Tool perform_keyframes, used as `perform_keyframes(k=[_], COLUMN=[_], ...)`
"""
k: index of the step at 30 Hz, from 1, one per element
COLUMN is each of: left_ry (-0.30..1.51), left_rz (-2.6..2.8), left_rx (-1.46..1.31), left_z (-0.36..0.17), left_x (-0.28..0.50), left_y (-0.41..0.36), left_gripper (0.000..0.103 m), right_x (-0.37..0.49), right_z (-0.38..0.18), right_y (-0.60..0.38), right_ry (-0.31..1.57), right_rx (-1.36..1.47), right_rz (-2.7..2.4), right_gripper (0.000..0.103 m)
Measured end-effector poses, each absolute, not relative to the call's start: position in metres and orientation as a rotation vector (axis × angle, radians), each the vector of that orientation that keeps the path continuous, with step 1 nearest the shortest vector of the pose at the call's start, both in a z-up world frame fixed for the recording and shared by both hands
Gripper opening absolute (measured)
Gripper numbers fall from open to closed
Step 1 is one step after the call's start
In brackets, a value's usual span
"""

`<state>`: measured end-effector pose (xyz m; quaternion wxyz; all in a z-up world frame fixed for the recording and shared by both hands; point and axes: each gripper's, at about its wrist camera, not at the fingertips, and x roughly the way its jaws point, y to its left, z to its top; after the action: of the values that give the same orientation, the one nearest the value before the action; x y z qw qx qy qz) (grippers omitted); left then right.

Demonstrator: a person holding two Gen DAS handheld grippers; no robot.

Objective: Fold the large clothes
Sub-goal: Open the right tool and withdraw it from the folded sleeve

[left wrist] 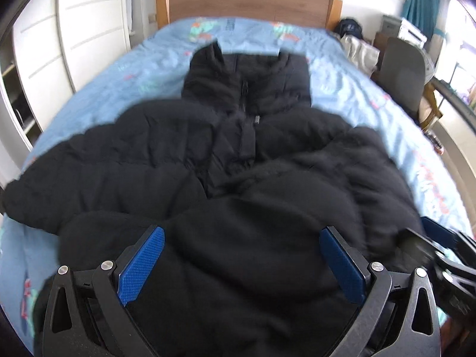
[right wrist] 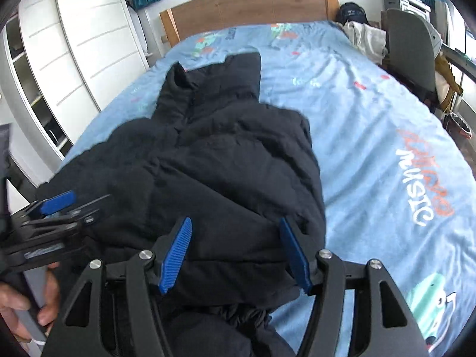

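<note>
A large black puffer jacket (left wrist: 238,163) lies front up on the bed, collar toward the headboard, its right side folded in over the middle; it also shows in the right wrist view (right wrist: 226,160). My left gripper (left wrist: 242,238) is open above the jacket's near hem, holding nothing. My right gripper (right wrist: 235,229) is open over the folded right edge near the hem, holding nothing. Each gripper shows in the other's view: the right gripper (left wrist: 440,238) at the right edge, the left gripper (right wrist: 59,205) at the left.
The bed has a light blue printed sheet (right wrist: 372,113) and a wooden headboard (right wrist: 253,9). White wardrobes (left wrist: 74,29) stand to the left. A grey chair (right wrist: 413,50) and piled clothes (right wrist: 366,38) stand at the right.
</note>
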<state>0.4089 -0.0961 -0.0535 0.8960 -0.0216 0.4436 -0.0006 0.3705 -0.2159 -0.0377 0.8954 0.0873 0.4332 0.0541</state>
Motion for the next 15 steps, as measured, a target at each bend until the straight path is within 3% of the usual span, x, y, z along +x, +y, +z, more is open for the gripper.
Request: perform_keyframes(k=[6,15], left_ry=[0.976,0.968], left_rz=[-0.051,-0.049], left_rx=[0.024,0.026], left_z=[-0.098,-0.070], left_x=[0.420,0.399], left_y=[-0.089,-0.058], left_gripper=[0.103,0.103], right_x=[0.376,0.357], right_z=[-0.073,-0.047], right_y=[-0.225,-0.226], right_ry=[0.928,0.867], right_rx=[0.164,0.140], right_rz=[0.102,0.015], right_gripper=[0.060,0.060])
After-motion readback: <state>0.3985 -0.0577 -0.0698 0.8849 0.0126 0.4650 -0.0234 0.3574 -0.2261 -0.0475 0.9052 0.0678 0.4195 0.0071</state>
